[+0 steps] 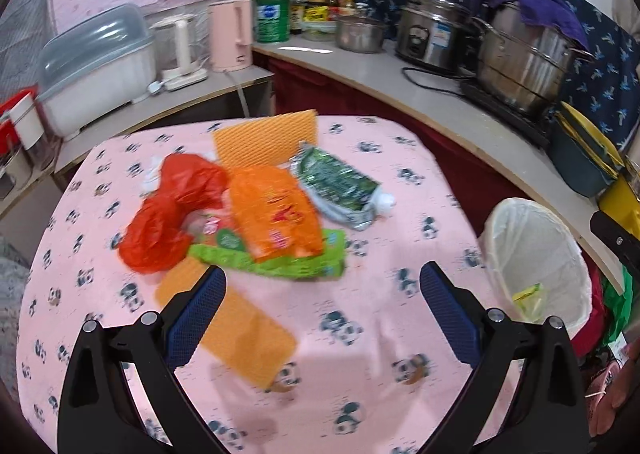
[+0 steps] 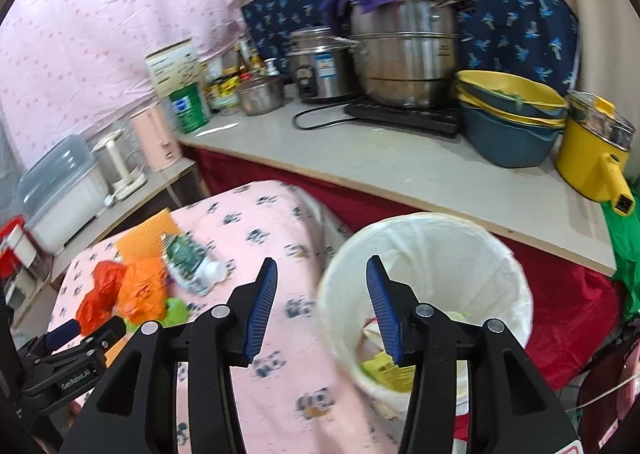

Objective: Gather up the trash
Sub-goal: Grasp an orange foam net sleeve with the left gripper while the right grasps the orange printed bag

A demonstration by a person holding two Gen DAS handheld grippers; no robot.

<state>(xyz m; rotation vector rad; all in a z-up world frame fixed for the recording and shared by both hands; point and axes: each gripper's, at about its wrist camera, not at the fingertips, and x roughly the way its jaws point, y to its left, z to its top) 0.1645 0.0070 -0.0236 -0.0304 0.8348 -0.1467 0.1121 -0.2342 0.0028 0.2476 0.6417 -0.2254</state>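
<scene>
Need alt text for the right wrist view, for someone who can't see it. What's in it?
The open, empty right gripper hangs over the rim of a white-lined bin with yellow-green scraps at its bottom. Left of the bin, a pink panda-print table holds a pile of wrappers, with the left gripper at the frame's lower left. Behind is a counter with pots.

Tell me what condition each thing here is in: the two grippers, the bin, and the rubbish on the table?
left gripper: open, empty, over the table
right gripper: open, nothing between its pads, by the bin's rim
trash bin: lined with a white bag, some wrappers at the bottom
red plastic bag: crumpled, on the table
orange packet: crumpled, lying on the green wrapper
dark green pouch: flattened, on the table
</scene>
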